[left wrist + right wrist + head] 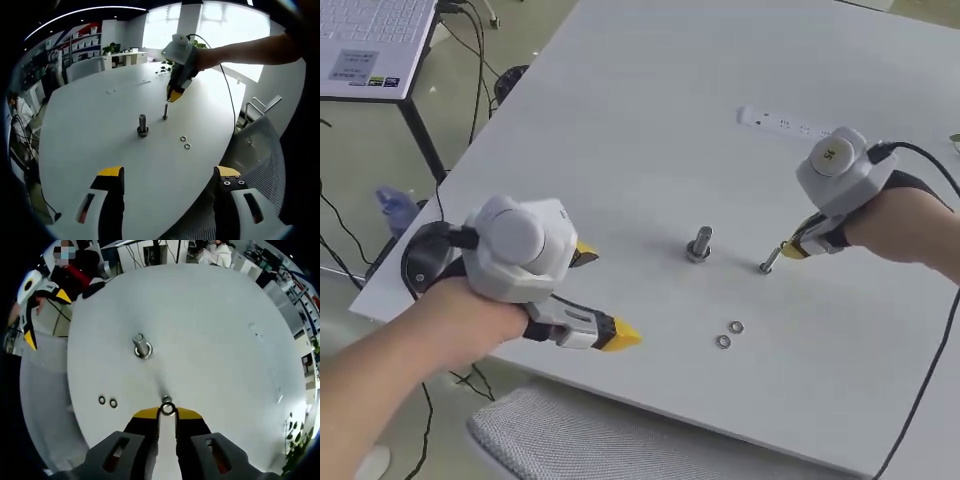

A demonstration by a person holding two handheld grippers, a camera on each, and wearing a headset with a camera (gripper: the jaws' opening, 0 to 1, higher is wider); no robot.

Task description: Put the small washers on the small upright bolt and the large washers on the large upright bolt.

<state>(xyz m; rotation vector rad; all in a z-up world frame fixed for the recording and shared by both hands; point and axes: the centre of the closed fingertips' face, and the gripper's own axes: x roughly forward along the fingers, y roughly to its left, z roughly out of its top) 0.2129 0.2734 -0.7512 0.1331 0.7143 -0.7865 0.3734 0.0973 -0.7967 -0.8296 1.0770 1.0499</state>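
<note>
Working at a white desk [620, 120]. Holding the left claw [607, 294] at the lower left of the head view, released, jaws wide apart, grasping nothing, well apart from both bolts. Holding the right claw [788, 250] at the right of that view, jaws nearly together.

Near centre, finding the large bolt [700, 244] upright with a ring at its foot; washer or flange, cannot tell. Just right of it, the small bolt [767, 264], touching the right claw's tips. There, seemingly clenched on a small washer [168, 409] right over the bolt's top. Lower in frame, on bare desk, 2 loose washers [736, 327] side by side.

Judged as threading a washer onto the small bolt. Next: line up hole with tip, lower, let go, then fetch 1 of the 2 loose washers.
</note>
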